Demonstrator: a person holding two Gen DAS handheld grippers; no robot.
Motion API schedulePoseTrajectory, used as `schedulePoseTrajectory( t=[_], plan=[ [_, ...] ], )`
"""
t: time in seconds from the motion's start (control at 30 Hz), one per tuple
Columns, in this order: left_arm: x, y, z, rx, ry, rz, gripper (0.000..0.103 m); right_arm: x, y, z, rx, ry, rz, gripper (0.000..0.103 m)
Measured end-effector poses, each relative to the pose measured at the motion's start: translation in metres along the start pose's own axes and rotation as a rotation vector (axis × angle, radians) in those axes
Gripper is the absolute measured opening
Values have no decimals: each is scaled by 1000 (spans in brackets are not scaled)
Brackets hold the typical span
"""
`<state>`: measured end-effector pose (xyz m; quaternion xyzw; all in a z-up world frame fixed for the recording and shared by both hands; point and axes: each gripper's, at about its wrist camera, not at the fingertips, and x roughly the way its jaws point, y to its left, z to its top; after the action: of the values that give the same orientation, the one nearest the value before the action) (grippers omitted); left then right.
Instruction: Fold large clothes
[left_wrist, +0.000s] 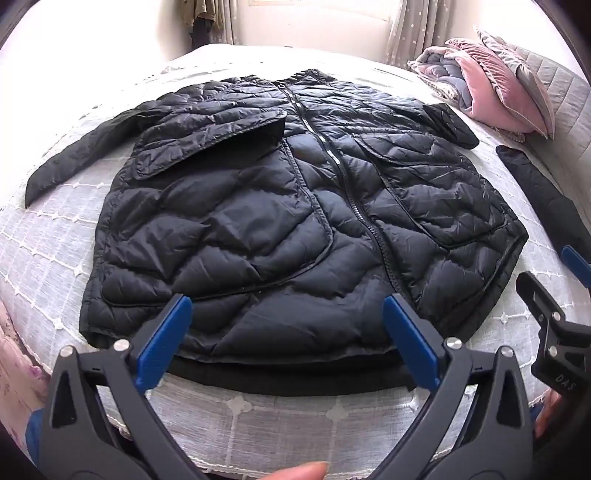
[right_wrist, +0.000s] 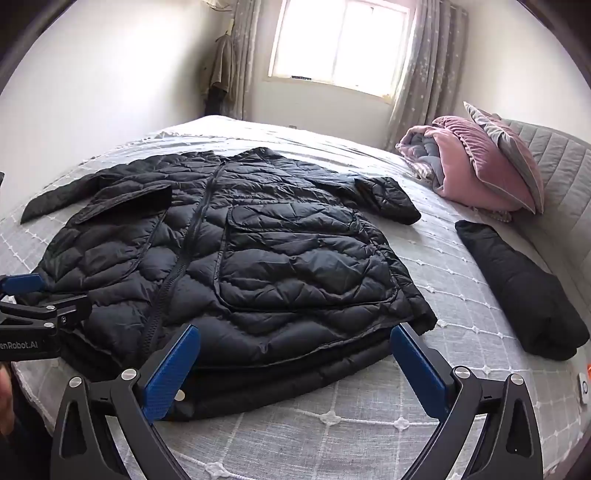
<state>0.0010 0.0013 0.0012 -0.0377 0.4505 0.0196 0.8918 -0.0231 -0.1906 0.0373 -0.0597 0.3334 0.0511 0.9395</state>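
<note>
A black quilted puffer jacket (left_wrist: 288, 206) lies flat, front up and zipped, on the bed, hem toward me; it also shows in the right wrist view (right_wrist: 258, 251). Its left sleeve (left_wrist: 74, 162) stretches out to the left and its right sleeve (left_wrist: 450, 125) is bent near the pillows. My left gripper (left_wrist: 288, 339) is open and empty, hovering over the hem. My right gripper (right_wrist: 295, 362) is open and empty above the hem's right part. Each gripper shows at the edge of the other's view: the right gripper (left_wrist: 550, 302), the left gripper (right_wrist: 33, 295).
A white embroidered bedspread (left_wrist: 280, 417) covers the bed. A folded black garment (right_wrist: 524, 291) lies at the right. A pile of pink and grey bedding and pillows (right_wrist: 476, 170) sits at the far right by the padded headboard. A window with curtains (right_wrist: 340, 44) is behind.
</note>
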Motion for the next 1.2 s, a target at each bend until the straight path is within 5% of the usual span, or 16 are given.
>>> schedulePoseTrajectory(
  t=[0.47,1.2],
  plan=[
    [2,3,-2,-7,18,-5,102,3,6,-1,-14,15,-5,103],
    [4,-4,-6,17,30,-4,102,0,1,-5,-14,-77,14,103]
  ],
)
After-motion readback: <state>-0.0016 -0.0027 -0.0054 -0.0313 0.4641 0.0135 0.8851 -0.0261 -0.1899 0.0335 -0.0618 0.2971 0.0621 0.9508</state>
